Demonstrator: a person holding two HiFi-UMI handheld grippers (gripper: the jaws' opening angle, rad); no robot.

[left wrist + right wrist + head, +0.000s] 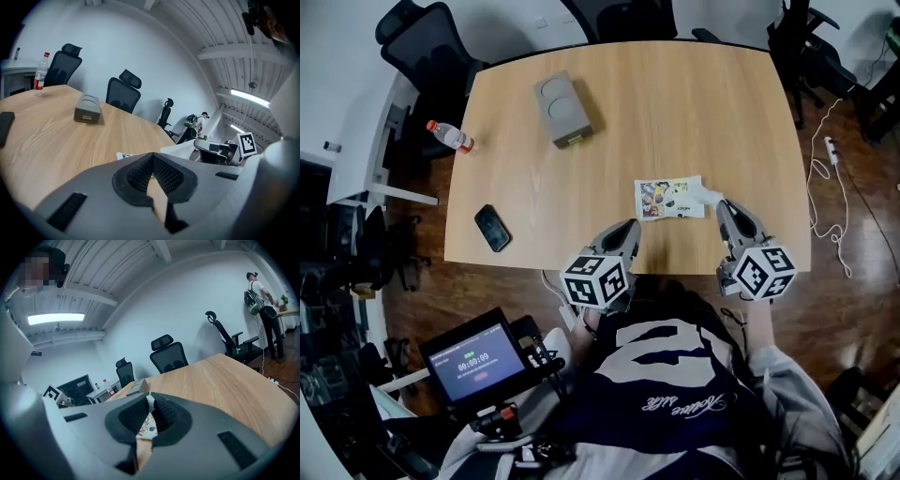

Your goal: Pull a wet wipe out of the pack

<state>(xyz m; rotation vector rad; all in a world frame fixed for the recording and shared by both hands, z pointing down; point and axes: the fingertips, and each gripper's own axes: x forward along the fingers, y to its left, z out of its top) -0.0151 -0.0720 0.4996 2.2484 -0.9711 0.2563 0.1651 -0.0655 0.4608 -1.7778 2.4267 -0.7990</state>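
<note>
The wet wipe pack [667,199], flat with a colourful printed top, lies on the wooden table [675,103] near its front edge. A white wet wipe [710,195] sticks out of the pack's right end. My right gripper [723,205] is shut on that wipe, and the white wipe [148,401] shows pinched at the tips of the right gripper [149,404], with the pack [149,426] below. My left gripper [629,228] hangs just off the pack's near left corner, shut and empty. From the left gripper [152,155] I see the pack's edge [125,155] and the drawn wipe [180,148].
A grey box [562,111] sits on the far part of the table, a water bottle [450,137] at its left edge and a black phone [492,228] near the front left. Office chairs [427,37] ring the table. A screen device [476,357] sits by the person's left side.
</note>
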